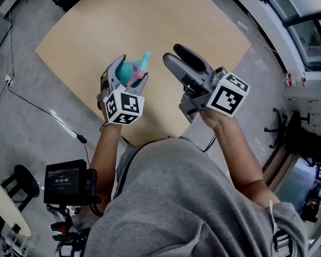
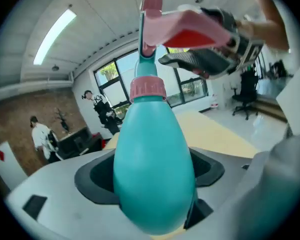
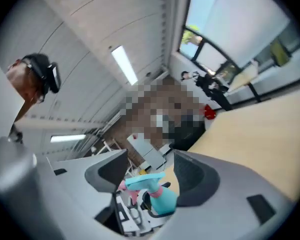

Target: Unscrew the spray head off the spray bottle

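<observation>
Two grippers hang over the pale wooden table [image 1: 96, 31] in your hands, and only one of them has work. Your left gripper [image 1: 128, 75] is clamped on the teal spray bottle [image 2: 152, 174]. Its jaws are spread wide around the bottle's round belly, and the dark pads press in from either side. The bottle stands upright in that grip, held clear above the table near its front edge. The pink collar [image 2: 148, 89] sits at the neck. The spray head [image 2: 180, 26] is still on top of it, its nozzle pointing towards your right gripper [image 1: 172, 53].

That right gripper floats just beside the bottle, roughly level and aimed across at it. Its jaws stand well apart with nothing pinched between them. Looking along them, you see the bottle small and farther off in the gap, and neither pad reaches it.

From the left gripper view, one dark padded finger [image 2: 200, 59] of the right gripper looms close behind the spray head. The blur there makes it hard to say whether the two touch.

Your grey sleeve [image 1: 171, 197] fills the foreground of the head view.
</observation>
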`<action>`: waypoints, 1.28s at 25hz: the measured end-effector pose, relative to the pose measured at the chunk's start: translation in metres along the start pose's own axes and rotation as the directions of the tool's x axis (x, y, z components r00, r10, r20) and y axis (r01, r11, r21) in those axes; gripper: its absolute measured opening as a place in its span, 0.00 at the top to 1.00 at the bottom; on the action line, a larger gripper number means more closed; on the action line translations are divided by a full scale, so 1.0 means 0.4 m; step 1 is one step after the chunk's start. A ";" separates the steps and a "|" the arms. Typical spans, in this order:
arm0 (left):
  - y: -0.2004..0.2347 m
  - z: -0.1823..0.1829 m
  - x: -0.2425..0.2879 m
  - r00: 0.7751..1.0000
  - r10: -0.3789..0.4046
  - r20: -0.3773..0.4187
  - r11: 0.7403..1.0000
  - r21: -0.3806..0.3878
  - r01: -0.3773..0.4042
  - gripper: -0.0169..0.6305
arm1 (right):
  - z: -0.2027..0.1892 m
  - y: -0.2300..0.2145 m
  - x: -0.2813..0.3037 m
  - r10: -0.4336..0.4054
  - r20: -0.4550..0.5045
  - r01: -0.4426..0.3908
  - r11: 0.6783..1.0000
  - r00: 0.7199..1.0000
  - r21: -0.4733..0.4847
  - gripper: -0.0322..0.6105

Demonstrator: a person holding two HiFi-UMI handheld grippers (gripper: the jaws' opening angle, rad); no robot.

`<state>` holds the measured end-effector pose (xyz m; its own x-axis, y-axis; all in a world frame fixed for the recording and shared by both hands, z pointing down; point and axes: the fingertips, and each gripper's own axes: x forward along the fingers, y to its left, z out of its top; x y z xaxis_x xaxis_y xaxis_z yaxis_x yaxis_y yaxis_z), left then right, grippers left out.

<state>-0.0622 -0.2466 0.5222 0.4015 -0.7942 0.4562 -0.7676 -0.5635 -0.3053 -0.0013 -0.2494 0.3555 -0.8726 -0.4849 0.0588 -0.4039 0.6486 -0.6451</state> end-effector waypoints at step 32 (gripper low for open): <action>-0.029 0.049 -0.048 0.999 0.004 0.054 0.911 0.411 -0.025 0.37 | -0.205 0.055 0.037 0.190 -0.402 -0.118 0.973 0.895 0.198 0.60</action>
<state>-0.0514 -0.2293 0.5007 0.4251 -0.8073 0.4094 -0.5046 -0.5868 -0.6333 -0.0457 -0.1942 0.4049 -0.9687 -0.0749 0.2367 -0.2361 0.5725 -0.7852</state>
